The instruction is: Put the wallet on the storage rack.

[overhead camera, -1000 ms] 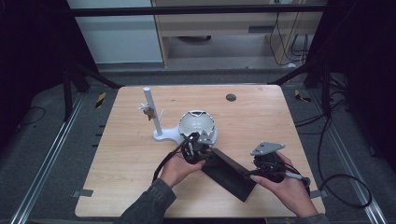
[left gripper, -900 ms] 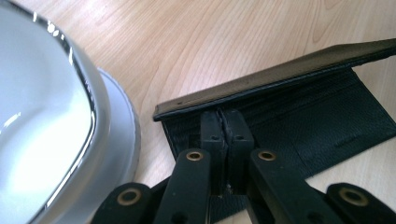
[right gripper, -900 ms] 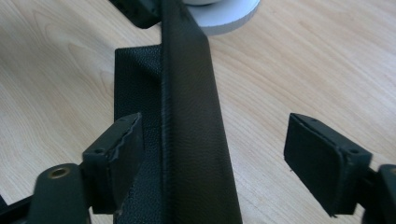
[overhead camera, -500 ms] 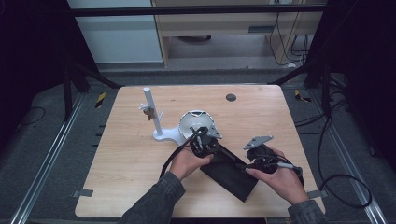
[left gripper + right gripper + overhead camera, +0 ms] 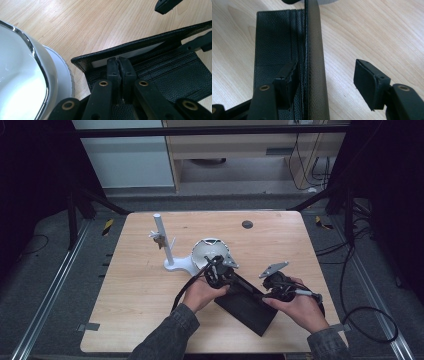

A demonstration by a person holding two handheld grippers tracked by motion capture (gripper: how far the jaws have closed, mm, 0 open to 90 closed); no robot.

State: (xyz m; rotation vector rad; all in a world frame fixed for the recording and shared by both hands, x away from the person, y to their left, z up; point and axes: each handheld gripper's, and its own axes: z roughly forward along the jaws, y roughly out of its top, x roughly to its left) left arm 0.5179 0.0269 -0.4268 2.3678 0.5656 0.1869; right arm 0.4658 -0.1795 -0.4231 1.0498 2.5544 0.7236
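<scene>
On the pale wooden surface [image 5: 135, 285] our left gripper [image 5: 119, 65] pins the black leather wallet's [image 5: 250, 302] inner edge, fingers together. Our right gripper [image 5: 327, 82] has been closing — fingers apart, straddling the raised flap — to hold it open.

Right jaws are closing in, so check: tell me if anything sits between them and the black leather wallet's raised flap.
Nothing visible does. The right gripper straddles the black leather wallet; its raised flap stands between the jaws, unblocked.

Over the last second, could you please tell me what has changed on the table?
The right gripper has slid in toward the black wallet, its fingers closing astride the raised flap without pressing it yet. The left gripper stayed shut at the wallet's near corner. The wallet, the white bowl and the white stand kept their places.
</scene>
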